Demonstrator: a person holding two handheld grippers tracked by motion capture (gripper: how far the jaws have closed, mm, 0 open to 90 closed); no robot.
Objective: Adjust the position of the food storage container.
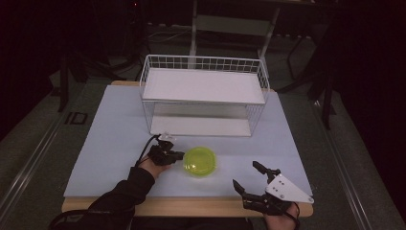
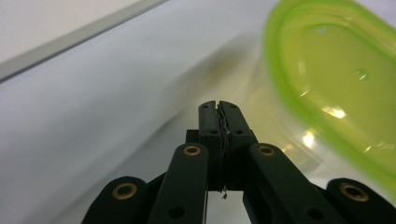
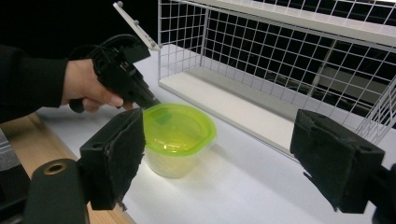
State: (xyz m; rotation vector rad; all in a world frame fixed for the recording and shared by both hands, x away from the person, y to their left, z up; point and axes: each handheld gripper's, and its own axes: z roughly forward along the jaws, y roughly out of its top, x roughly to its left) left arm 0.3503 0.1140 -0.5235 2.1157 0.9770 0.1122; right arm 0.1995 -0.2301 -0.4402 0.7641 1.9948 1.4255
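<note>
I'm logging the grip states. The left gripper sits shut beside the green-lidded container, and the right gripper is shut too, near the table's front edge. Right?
Not quite. In the right gripper view the right gripper has its jaws wide apart, holding nothing. The left gripper is indeed shut beside the green-lidded container.

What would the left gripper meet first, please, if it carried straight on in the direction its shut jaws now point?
Most likely the green-lidded container: the left gripper points at its near side, tips very close. Whether they already touch is unclear.
</note>
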